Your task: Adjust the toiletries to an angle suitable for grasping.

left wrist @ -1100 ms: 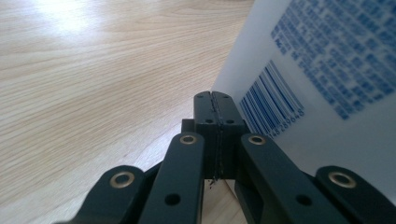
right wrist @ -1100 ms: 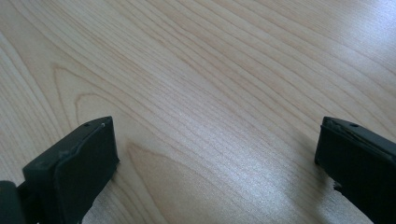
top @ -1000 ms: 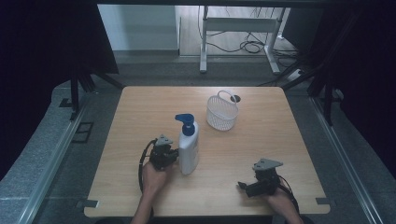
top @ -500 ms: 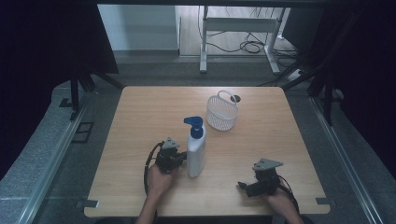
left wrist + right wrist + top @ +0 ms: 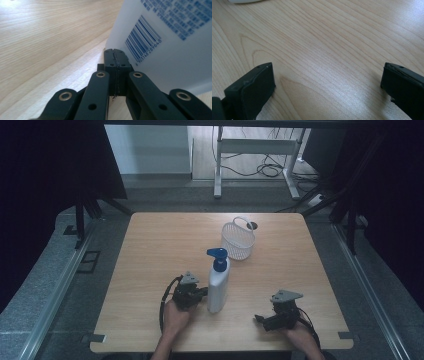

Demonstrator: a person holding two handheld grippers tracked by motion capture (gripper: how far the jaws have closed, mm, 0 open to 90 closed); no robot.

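My left gripper (image 5: 200,293) has its jaws pressed flat together with nothing between them, and the tips butt against the side of the bottle (image 5: 218,287) low down near its base. In the left gripper view the two black jaws meet in a single seam right at the white wall of the bottle (image 5: 170,50), beside a blue barcode and rows of blue print.

The bottle stands upright on the table (image 5: 150,255) — long axis vertical, blue pump head on top with its spout pointing toward the left edge. Its body is smooth white plastic, flat-sided and tall, with rounded shoulders. It sits a little toward the near edge from the table's middle, just to the right of my left gripper.

My right gripper (image 5: 276,319) rests near the near-right corner, well apart from the bottle, its jaws spread wide over bare wood — in the right gripper view the two matte black pads (image 5: 254,85) stand far apart with only pale, fine-grained wood between them.

Behind the bottle, toward the far edge, stands a small white basket (image 5: 238,239) of open mesh with a thin hoop handle. The tabletop is light wood with a straight grain and rounded corners.
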